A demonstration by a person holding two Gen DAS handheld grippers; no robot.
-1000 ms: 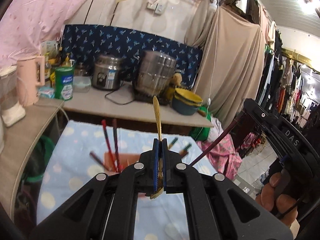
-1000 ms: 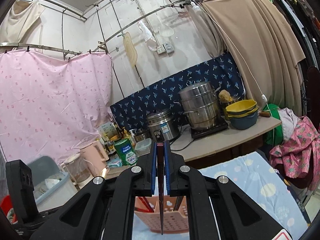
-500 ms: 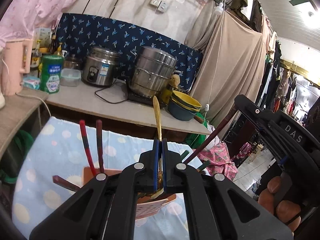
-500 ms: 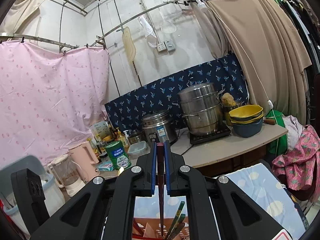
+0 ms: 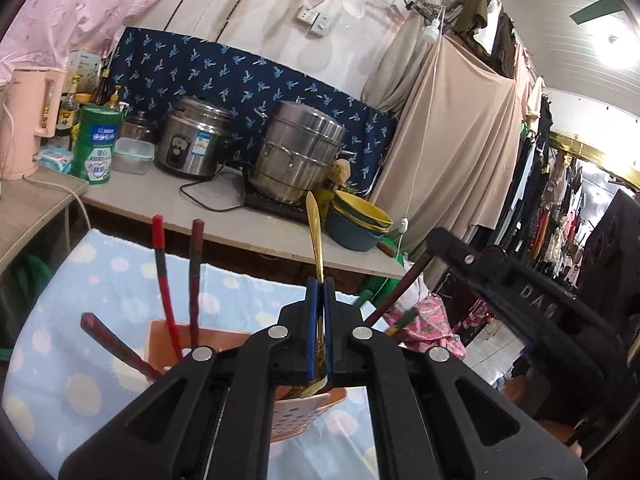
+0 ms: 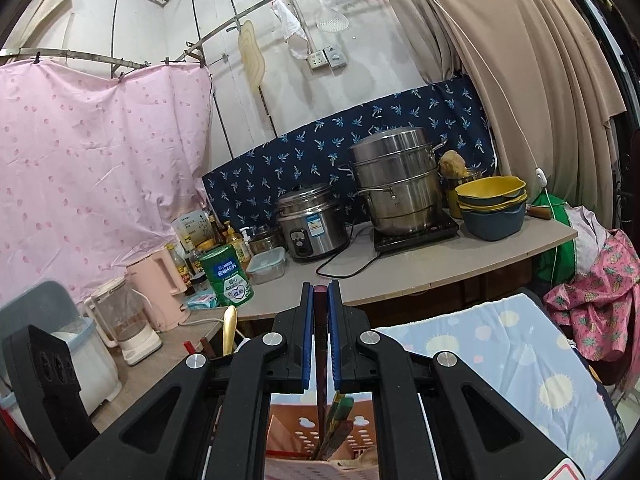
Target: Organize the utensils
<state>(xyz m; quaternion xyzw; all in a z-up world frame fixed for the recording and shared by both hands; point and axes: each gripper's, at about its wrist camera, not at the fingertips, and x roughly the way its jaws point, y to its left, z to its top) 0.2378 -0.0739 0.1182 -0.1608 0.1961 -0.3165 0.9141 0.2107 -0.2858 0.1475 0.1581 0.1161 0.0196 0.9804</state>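
We see a shiny gold metal spoon (image 5: 315, 236) and a dark, smooth chopstick (image 6: 320, 344). The holder (image 5: 308, 410) looks like matt pink plastic with small holes. The tablecloth (image 5: 120, 272) is soft blue cloth. The steamer (image 6: 394, 184) and rice cooker (image 6: 312, 224) are shiny metal. The kettle (image 6: 156, 290) is smooth pink plastic. The curtain (image 6: 96, 168) is thin pink cloth.

white wall (image 6: 248, 8), pink curtain (image 6: 92, 168), cluttered counter (image 6: 460, 256).
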